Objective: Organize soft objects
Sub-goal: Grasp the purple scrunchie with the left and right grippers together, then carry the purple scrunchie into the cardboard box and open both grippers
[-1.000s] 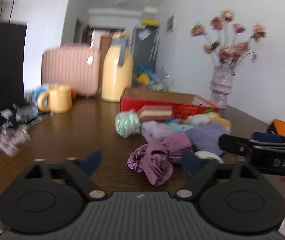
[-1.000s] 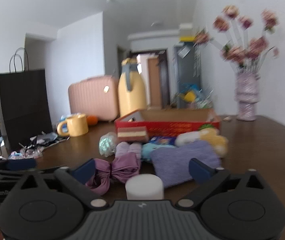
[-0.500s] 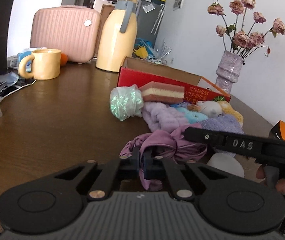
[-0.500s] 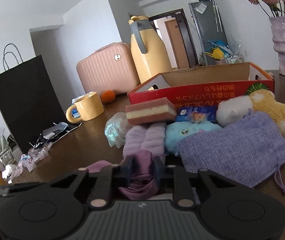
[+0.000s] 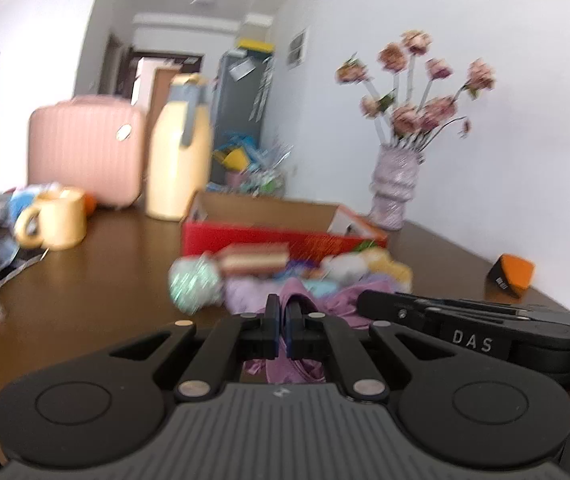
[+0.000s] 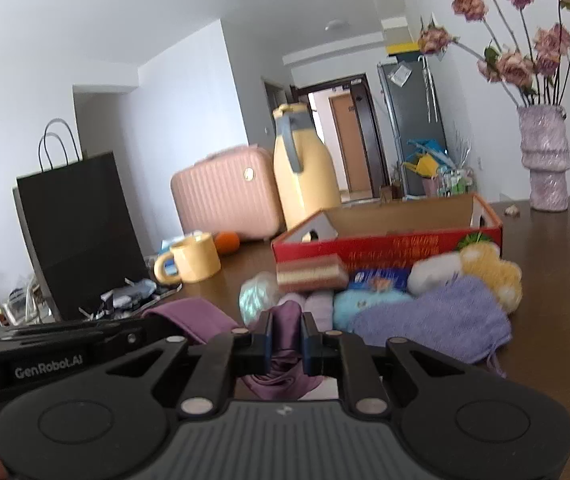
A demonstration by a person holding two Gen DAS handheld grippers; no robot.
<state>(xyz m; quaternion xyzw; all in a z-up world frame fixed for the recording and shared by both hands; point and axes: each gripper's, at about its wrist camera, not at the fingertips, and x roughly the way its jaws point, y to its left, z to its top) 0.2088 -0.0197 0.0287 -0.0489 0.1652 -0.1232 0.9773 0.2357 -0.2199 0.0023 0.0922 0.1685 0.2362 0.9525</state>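
Observation:
A purple satin cloth (image 5: 347, 304) is stretched between my two grippers, just above the dark wooden table (image 5: 97, 296). My left gripper (image 5: 284, 308) is shut on one end of it. My right gripper (image 6: 287, 324) pinches the other end (image 6: 281, 382), its jaws still closing on the fabric; a flap (image 6: 201, 318) spreads to the left. Behind lies a pile of soft things: a lavender knit pouch (image 6: 437, 324), a yellow plush (image 6: 489, 276), a blue plush (image 6: 365, 304), a layered cake sponge (image 6: 311, 274) and a shiny mint ball (image 6: 255, 298). An open red box (image 6: 385, 246) stands behind the pile.
A yellow mug (image 6: 193, 260), a yellow jug (image 6: 305, 176) and a pink case (image 6: 225, 196) stand at the back. A black paper bag (image 6: 81, 232) and wrappers (image 6: 125, 296) lie to the left. A vase of flowers (image 6: 545, 160) stands far right, an orange block (image 5: 511, 274) on the right edge.
Both grippers went from wide open to shut on the purple cloth, one at each end, then drew it up off the table. The white cylinder is now out of sight.

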